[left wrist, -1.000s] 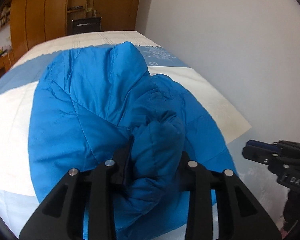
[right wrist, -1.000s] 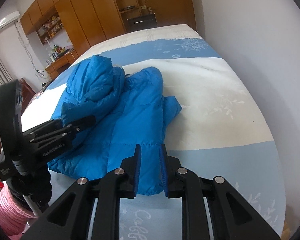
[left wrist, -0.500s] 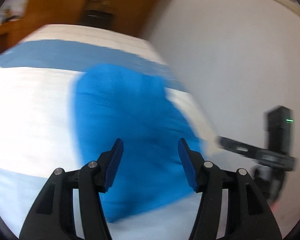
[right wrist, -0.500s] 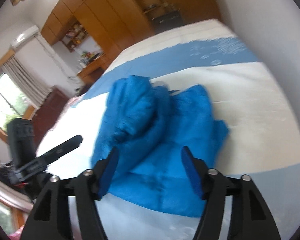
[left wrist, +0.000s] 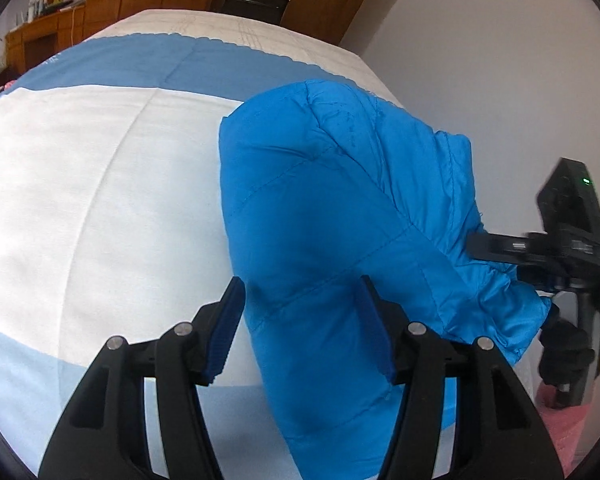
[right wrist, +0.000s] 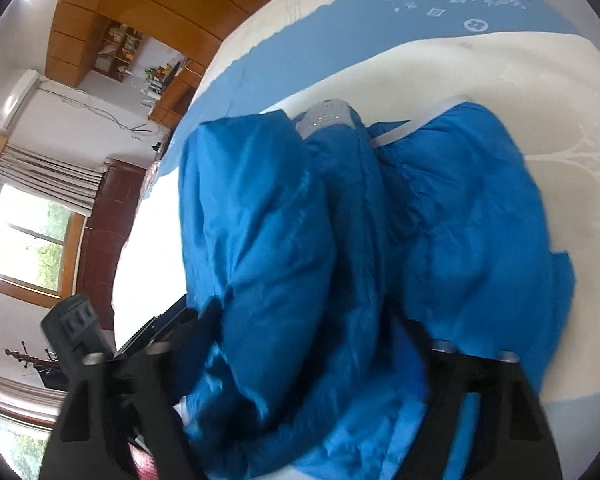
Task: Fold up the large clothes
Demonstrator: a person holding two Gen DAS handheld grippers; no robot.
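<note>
Jacket (left wrist: pixel 324 216), blue and puffy, lies bunched on the bed (left wrist: pixel 100 184), under both grippers. Our left gripper (left wrist: pixel 300 332) points down at its near edge, jaws apart, pads clear of the fabric. Right gripper (right wrist: pixel 300 360): jaws closing, fabric bulging between them, fingertips buried and blurred, so we can't confirm grip. Wardrobe (right wrist: pixel 140 8) beyond.

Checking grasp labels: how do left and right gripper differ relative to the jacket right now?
Left gripper: jaws steady, apart, blue pads clear, jacket edge lying between them unpinched. Right gripper: jaws closing, pads buried in bunched jacket folds, view blurred. Shared: both black, angled down at the same blue jacket on the bed.
</note>
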